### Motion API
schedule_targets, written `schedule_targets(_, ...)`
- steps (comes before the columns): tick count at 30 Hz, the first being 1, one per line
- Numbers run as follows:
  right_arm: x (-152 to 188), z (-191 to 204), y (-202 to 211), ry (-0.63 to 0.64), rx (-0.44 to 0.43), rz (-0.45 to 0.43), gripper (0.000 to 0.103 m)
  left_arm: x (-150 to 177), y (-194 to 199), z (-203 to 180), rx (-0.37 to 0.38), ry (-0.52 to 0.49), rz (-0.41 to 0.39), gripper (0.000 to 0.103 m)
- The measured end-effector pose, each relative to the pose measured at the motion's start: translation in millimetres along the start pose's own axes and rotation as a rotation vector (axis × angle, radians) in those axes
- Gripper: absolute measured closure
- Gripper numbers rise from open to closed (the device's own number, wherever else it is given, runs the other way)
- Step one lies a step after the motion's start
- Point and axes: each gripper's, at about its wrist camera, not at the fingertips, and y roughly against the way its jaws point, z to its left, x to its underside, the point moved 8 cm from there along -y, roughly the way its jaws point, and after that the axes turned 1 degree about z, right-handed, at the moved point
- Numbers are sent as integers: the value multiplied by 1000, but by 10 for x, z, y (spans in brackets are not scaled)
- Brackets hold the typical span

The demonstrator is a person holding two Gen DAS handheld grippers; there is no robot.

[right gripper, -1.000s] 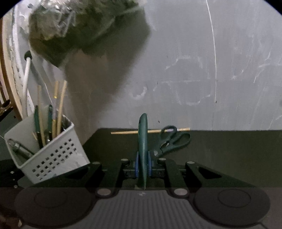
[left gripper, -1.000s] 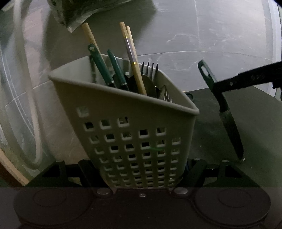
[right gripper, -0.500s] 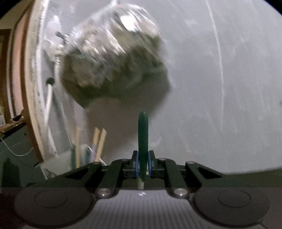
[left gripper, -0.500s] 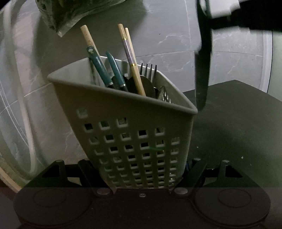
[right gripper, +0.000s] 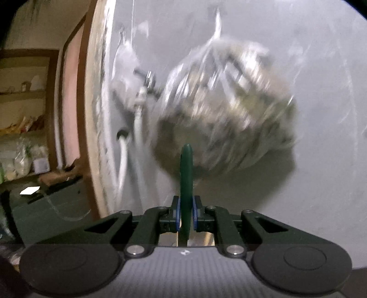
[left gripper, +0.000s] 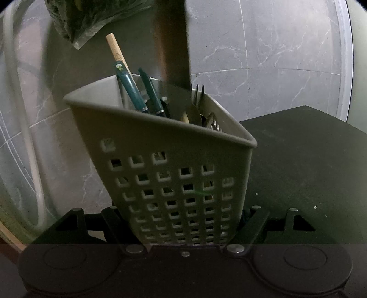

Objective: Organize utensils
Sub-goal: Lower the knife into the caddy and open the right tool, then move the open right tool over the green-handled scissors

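Observation:
My left gripper [left gripper: 183, 220] is shut on the base of a grey perforated utensil basket [left gripper: 174, 160], which tilts over the edge of the black table [left gripper: 298, 160]. Inside stand two teal handles [left gripper: 130, 89], a wooden handle [left gripper: 115, 50], a fork [left gripper: 197, 94] and spoons. A dark blurred upright shape [left gripper: 170, 41], apparently the knife blade, hangs over the basket's opening and hides the utensils behind it. In the right wrist view my right gripper [right gripper: 186, 215] is shut on the green knife handle [right gripper: 186, 165], which sticks up between the blue pads; the blade is hidden below.
A clear plastic bag of greenery [right gripper: 224, 110] hangs on the tiled wall, just above the basket [left gripper: 91, 18]. A white hose [right gripper: 122, 160] runs down the wall at the left. A doorway with shelves [right gripper: 27, 114] lies further left.
The right gripper rose and swung left with the knife; the table, scissors and chopstick left its view. In the left wrist view the knife went from the basket's right to above it.

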Motion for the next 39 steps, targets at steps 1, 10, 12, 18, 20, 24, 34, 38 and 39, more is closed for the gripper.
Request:
schedule_targets(1, 89, 26, -77, 1, -7, 40, 91, 2, -2, 1, 0, 0, 0, 25)
schedule_targets(10, 477, -13, -178, -55, -38, 195, 41, -7, 22, -5, -9, 6, 5, 24)
schedule_targets(12, 460, -111, -85, -79, -17, 175, 30, -6, 26, -9, -15, 12, 10, 25)
schedule_targets(18, 545, -788, 120, -221, 191, 172, 4, -34, 15, -22, -46, 44, 27, 25)
schedule_targets(20, 723, -1069, 87, -268, 292, 247, 4, -53, -4, -30, -58, 54, 34, 25)
schedule_targets(24, 1151, -1513, -117, -382, 395, 402, 3, -61, -3, -63, -89, 77, 44, 25)
schedule_targets(34, 1664, -1877, -880, -414, 437, 503, 3, -113, -72, -164, -144, 111, 61, 25)
schedule_targets(38, 1755, -1990, -1095, -410, 457, 515, 3, -153, -106, -191, -157, 125, 64, 25)
schedule_targets(39, 1778, -2006, -1141, -409, 459, 518, 3, -147, -98, -195, -159, 127, 64, 25)
